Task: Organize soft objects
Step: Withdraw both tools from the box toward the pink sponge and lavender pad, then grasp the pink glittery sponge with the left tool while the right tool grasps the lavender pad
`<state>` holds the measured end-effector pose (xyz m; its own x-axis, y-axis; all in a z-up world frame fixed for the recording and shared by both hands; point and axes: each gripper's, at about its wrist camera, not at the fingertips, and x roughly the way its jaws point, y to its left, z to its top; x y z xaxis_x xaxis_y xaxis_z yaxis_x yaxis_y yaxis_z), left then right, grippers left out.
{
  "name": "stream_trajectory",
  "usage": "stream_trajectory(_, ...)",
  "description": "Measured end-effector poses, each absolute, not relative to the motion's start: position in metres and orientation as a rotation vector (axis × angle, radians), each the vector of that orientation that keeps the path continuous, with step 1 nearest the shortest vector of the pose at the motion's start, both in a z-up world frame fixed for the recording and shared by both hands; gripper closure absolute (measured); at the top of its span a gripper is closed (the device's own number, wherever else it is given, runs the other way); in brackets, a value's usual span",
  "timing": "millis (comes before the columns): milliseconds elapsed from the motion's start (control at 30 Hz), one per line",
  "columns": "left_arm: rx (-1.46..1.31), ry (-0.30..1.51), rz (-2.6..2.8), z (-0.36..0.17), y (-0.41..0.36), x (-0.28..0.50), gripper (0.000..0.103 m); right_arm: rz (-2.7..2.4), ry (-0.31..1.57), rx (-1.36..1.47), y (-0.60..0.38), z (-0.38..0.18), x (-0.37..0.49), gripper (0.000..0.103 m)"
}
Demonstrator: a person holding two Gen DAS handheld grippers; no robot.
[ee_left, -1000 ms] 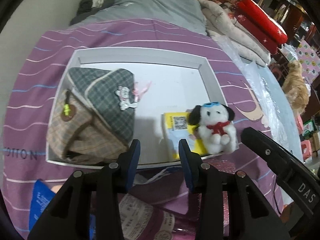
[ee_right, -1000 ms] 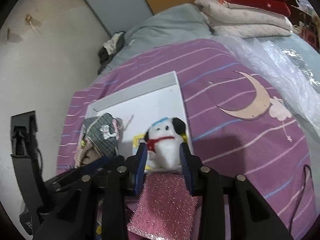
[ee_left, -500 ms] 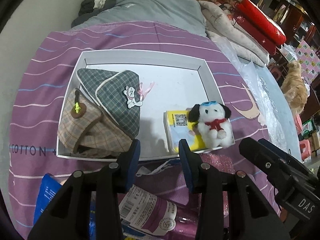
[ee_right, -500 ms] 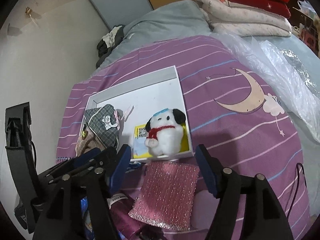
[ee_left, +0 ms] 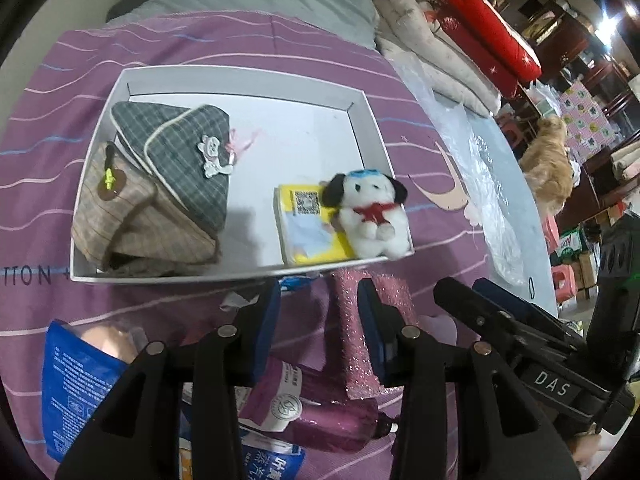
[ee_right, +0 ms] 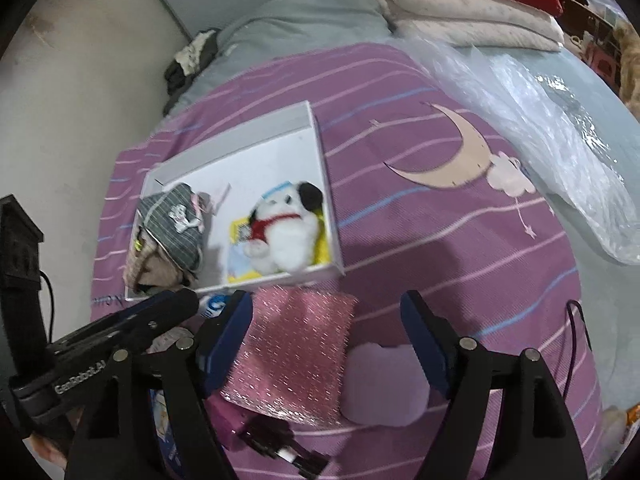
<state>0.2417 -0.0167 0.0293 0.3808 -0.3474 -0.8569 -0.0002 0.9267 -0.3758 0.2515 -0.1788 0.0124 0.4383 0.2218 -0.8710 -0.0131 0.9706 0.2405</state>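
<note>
A white tray [ee_left: 240,74] lies on the purple bedspread. In it are a white plush dog [ee_left: 370,216] with black ears and a red scarf, a yellow packet [ee_left: 308,228], a grey plaid pouch [ee_left: 180,156] and a beige plaid pouch [ee_left: 132,220]. The dog also shows in the right wrist view [ee_right: 286,232], inside the tray [ee_right: 240,138]. My left gripper [ee_left: 318,320] is open and empty, hovering in front of the tray. My right gripper [ee_right: 326,332] is wide open and empty above a pink glitter pouch [ee_right: 296,352] and a pale lilac pad [ee_right: 384,384].
In front of the tray lie a blue packet [ee_left: 76,380], a purple bottle [ee_left: 320,412] and the pink glitter pouch [ee_left: 360,332]. Clear plastic sheeting [ee_right: 560,152] and folded quilts [ee_right: 472,12] lie to the right and behind. A cable [ee_right: 576,344] runs at the right.
My right gripper opened, let go of the plush dog in the tray and drew back toward me. My left gripper also drew back from the tray and stayed open.
</note>
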Motion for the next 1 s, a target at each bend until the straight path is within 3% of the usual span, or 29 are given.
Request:
stream_trajectory(633, -0.345, 1.311, -0.327, 0.003, -0.042, 0.244, 0.062, 0.082, 1.310, 0.214, -0.213, -0.009, 0.244, 0.026)
stream_trajectory(733, -0.343, 1.339, -0.359, -0.003, -0.047, 0.244, 0.063, 0.082, 1.350, 0.217, -0.220, -0.017, 0.242, 0.033)
stream_trajectory(767, -0.340, 1.349, -0.368, -0.005, -0.049, 0.244, 0.064, 0.088, 1.360, 0.220, -0.221, -0.019, 0.242, 0.039)
stream_trajectory(800, -0.334, 1.359, -0.375, -0.007, -0.052, 0.244, 0.071, 0.096, 1.373, 0.226, -0.222, -0.022, 0.242, 0.040)
stream_trajectory(1000, -0.295, 1.361, -0.364, -0.010, -0.059, 0.244, 0.085, 0.115, 1.422, 0.248, -0.228, -0.036, 0.244, 0.050)
